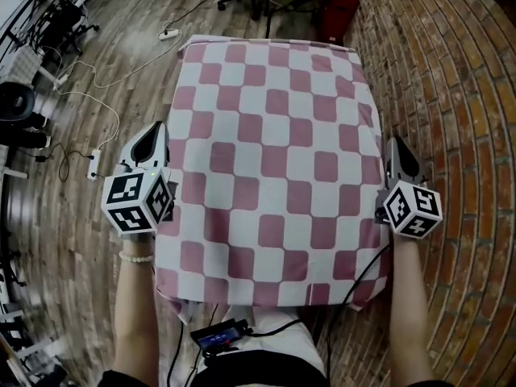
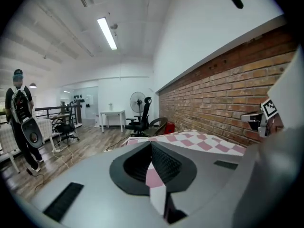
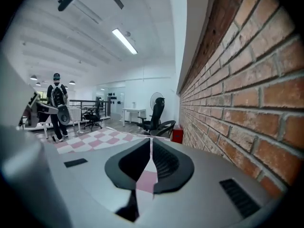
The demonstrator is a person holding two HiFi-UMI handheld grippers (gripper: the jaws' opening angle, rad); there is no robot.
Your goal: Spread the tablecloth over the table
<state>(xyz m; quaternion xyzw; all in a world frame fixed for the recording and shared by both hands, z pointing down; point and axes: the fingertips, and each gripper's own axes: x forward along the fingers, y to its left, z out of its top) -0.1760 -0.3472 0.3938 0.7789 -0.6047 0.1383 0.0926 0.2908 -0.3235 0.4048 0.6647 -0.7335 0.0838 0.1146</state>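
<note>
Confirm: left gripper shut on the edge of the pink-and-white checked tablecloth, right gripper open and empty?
Not quite. The right gripper is not open and empty: the right gripper view shows its jaws closed on the tablecloth, with a pink-and-white fold pinched between them. The left gripper is shut on the tablecloth's edge, as you said.

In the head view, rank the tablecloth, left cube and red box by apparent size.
1. Tablecloth, largest by far.
2. Left cube, though its nearness to the camera inflates it.
3. Red box, smallest, far off by the wall.
</note>
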